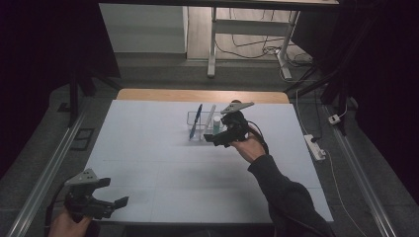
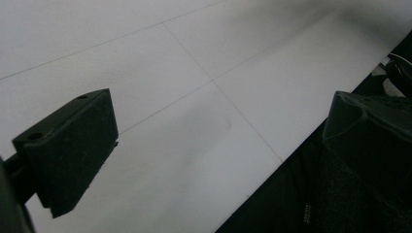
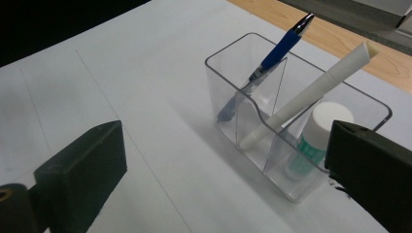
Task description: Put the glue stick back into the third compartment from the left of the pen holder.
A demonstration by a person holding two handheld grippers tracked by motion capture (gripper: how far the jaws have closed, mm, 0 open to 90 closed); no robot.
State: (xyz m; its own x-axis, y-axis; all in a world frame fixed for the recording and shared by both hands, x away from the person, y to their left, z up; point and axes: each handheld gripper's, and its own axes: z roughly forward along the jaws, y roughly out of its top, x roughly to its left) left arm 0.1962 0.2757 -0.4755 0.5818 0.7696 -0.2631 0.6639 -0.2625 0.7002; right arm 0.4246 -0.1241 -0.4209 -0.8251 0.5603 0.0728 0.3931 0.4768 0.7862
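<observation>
White sheet (image 1: 163,163) covers wooden table (image 1: 197,95); grey floor (image 1: 247,74) beyond.

The high view looks forward and down over the whole white table (image 1: 148,148); the right gripper view sits close before the clear organizer (image 3: 252,121), shared with it. The left gripper view skims the table's near edge.

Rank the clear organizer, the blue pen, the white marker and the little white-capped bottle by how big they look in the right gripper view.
1. clear organizer, largest by far.
2. white marker, the longest item inside.
3. blue pen, somewhat shorter and thinner, though it stands farther from the camera.
4. white-capped bottle, smallest, partly hidden behind the organizer wall.
</observation>
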